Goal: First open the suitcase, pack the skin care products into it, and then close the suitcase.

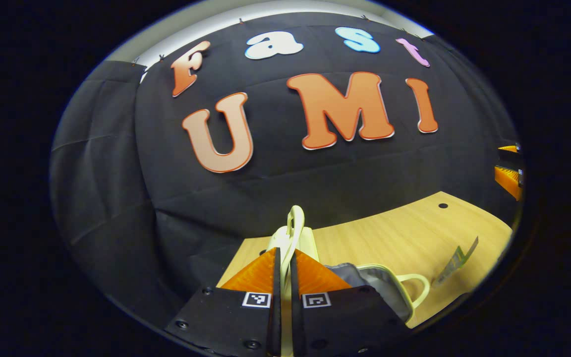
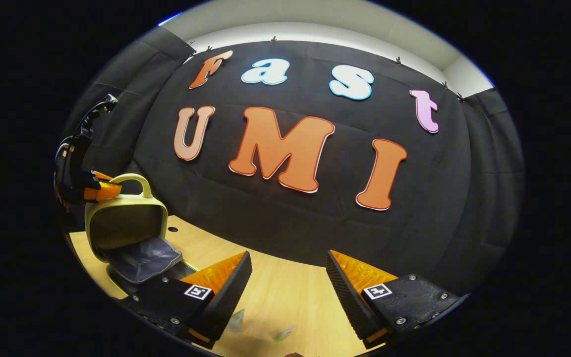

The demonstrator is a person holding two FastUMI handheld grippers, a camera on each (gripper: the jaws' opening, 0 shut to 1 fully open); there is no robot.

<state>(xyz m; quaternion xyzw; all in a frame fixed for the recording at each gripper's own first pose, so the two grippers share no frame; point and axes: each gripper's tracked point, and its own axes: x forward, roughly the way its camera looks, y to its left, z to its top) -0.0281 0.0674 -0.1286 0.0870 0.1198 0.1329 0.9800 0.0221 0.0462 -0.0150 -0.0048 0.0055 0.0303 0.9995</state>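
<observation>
My left gripper (image 1: 285, 258) pinches the handle (image 1: 295, 223) of the suitcase (image 2: 127, 223) at the table's (image 1: 404, 238) left end, lid raised. Right gripper (image 2: 288, 272) hangs wide, empty. I should lift steadily until the lid rests fully back.

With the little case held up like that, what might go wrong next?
The left gripper pinches only the thin handle of the pale yellow suitcase lid, so the raised lid could slip and drop shut. The right gripper hangs open over the wooden table; small translucent sachets lying flat below it may be hard to grasp.
</observation>
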